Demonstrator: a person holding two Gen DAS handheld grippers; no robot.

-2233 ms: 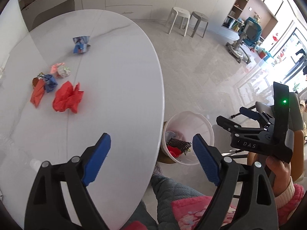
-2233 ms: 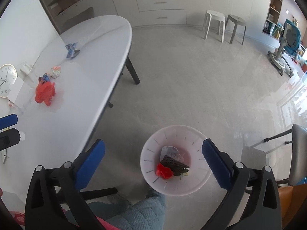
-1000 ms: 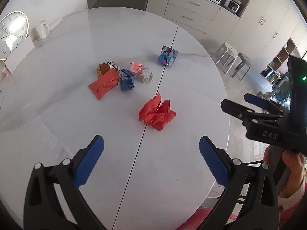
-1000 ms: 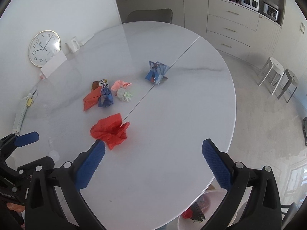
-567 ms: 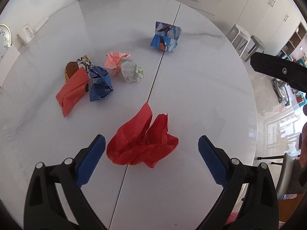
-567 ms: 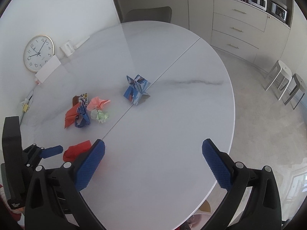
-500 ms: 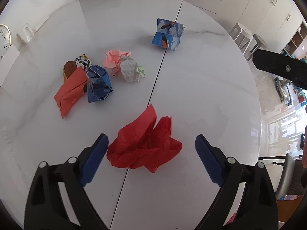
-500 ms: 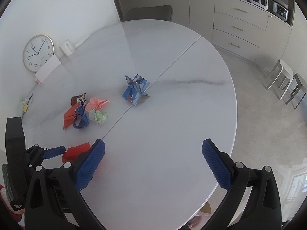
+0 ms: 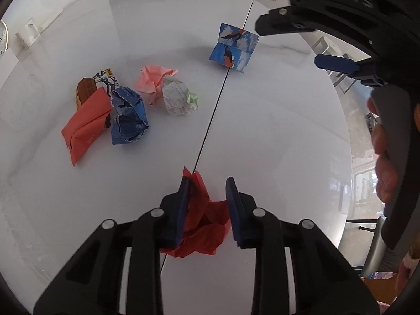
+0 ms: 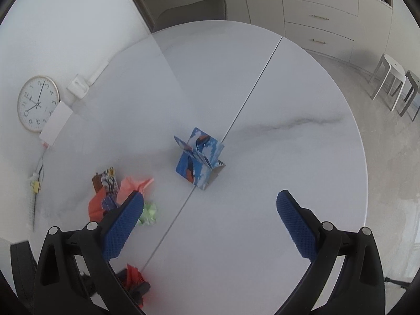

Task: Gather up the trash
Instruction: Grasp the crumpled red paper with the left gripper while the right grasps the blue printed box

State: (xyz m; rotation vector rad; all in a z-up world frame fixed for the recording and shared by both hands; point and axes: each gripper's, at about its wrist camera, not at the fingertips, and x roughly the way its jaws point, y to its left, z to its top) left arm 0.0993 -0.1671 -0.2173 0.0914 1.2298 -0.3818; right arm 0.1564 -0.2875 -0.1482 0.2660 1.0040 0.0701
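Observation:
My left gripper (image 9: 207, 199) is shut on the crumpled red paper (image 9: 202, 225), which lies on the white table (image 9: 275, 136). The red paper also shows in the right wrist view (image 10: 134, 278). Beyond it lie an orange-red wrapper (image 9: 86, 123), a blue wad (image 9: 128, 115), a pink wad (image 9: 155, 78), a white-green wad (image 9: 178, 97) and a folded blue bird-print paper (image 9: 233, 48). My right gripper (image 10: 210, 220) is open and empty above the table, with the bird-print paper (image 10: 197, 162) ahead of it. It also shows in the left wrist view (image 9: 296, 39).
A wall clock (image 10: 38, 103) and a white card (image 10: 56, 123) stand at the table's far left edge. A chair (image 10: 194, 10) sits behind the table. Two stools (image 10: 393, 84) stand on the floor at the right. The table edge curves at the right.
My left gripper has come down over the red paper and closed on it. My right gripper has moved forward over the table toward the bird-print paper, still open.

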